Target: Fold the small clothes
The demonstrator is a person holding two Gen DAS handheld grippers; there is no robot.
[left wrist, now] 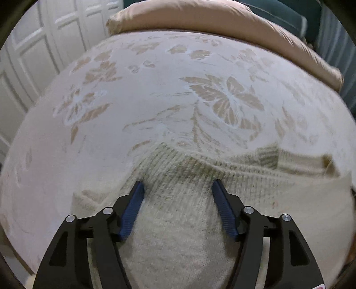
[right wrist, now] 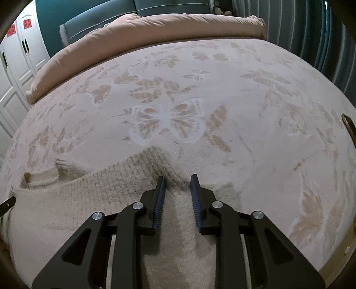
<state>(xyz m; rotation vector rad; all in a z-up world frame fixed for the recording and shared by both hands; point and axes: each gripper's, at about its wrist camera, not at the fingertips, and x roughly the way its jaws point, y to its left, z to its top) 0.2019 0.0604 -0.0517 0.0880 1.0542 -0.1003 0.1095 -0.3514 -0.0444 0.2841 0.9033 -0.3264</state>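
Observation:
A cream knitted sweater (left wrist: 178, 222) lies on a pale pink bed cover with butterfly patterns (left wrist: 155, 89). My left gripper (left wrist: 178, 186) is open, its blue pads wide apart over the sweater's left shoulder area. In the right wrist view the same sweater (right wrist: 77, 200) spreads to the left, its neck opening (right wrist: 29, 177) at the far left. My right gripper (right wrist: 177, 180) is open with a narrower gap, its fingers over a raised ridge of the knit at the sweater's right edge. Whether the pads touch the fabric is unclear.
A tan folded duvet (left wrist: 200, 20) lies across the head of the bed (right wrist: 144, 29). White wardrobe doors (left wrist: 33, 55) stand to the left. A teal headboard (right wrist: 89, 13) and curtains (right wrist: 322, 44) are behind. The bed's right edge shows wood (right wrist: 349, 124).

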